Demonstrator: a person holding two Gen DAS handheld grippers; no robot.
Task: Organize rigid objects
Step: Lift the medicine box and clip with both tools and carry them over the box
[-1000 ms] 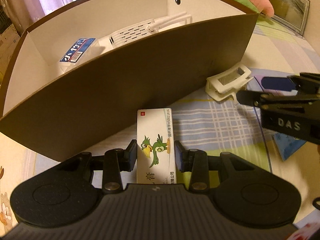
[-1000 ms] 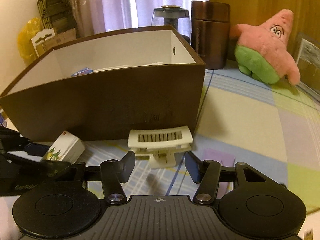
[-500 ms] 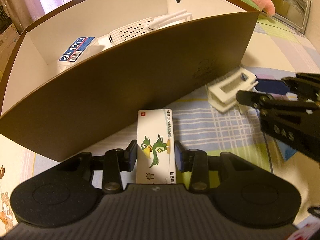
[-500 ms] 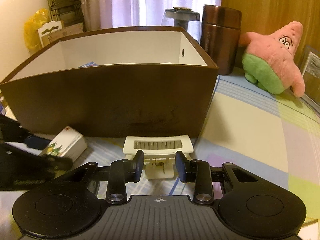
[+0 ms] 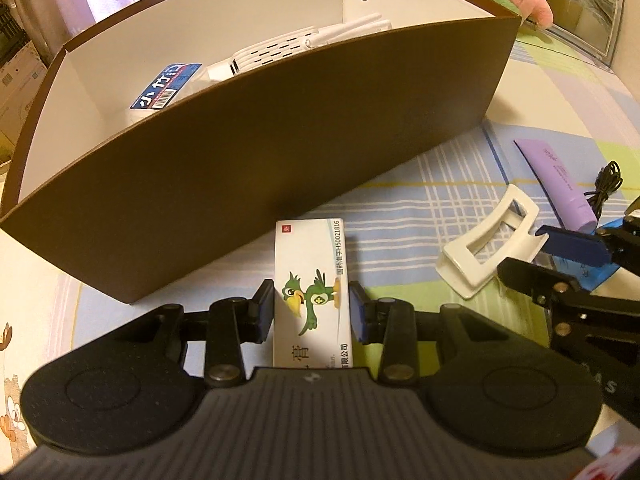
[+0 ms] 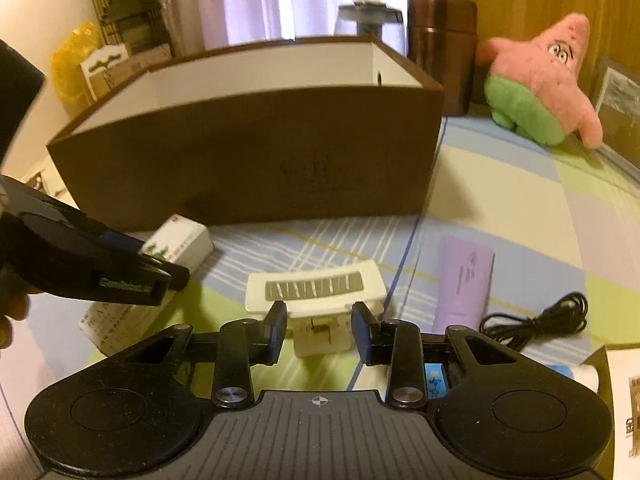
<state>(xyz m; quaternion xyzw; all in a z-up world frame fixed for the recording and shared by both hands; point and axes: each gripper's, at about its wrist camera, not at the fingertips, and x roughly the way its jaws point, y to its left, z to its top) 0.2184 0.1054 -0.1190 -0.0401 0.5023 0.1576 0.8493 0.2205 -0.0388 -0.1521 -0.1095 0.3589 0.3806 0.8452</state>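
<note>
Gripping: left gripper (image 5: 312,312), blue pads pressed to both long sides of a white cardboard medicine box printed with a green parrot (image 5: 310,280); box lies flat on the checked pastel tablecloth (image 5: 420,188), its far end just before the front wall of the large brown cardboard bin with white interior (image 5: 280,132).

Right gripper (image 6: 319,330): fingers set at a medium gap either side of the narrow stem of a cream plastic spring clip with a slotted rectangular frame (image 6: 316,288); contact with the pads cannot be told. Clip sits on the cloth, near the bin front, right of the medicine box.

Bin contents: white perforated router with antennas (image 5: 288,46); white packet with blue barcode label (image 5: 166,86), beside the router.

Loose on cloth, right of clip: lilac squeeze tube (image 6: 464,280); coiled black cable (image 6: 536,320), touching the tube's lower end in the left wrist view.

Background: pink and green starfish plush toy (image 6: 540,80); brown metal flask (image 6: 442,48), behind the bin.
</note>
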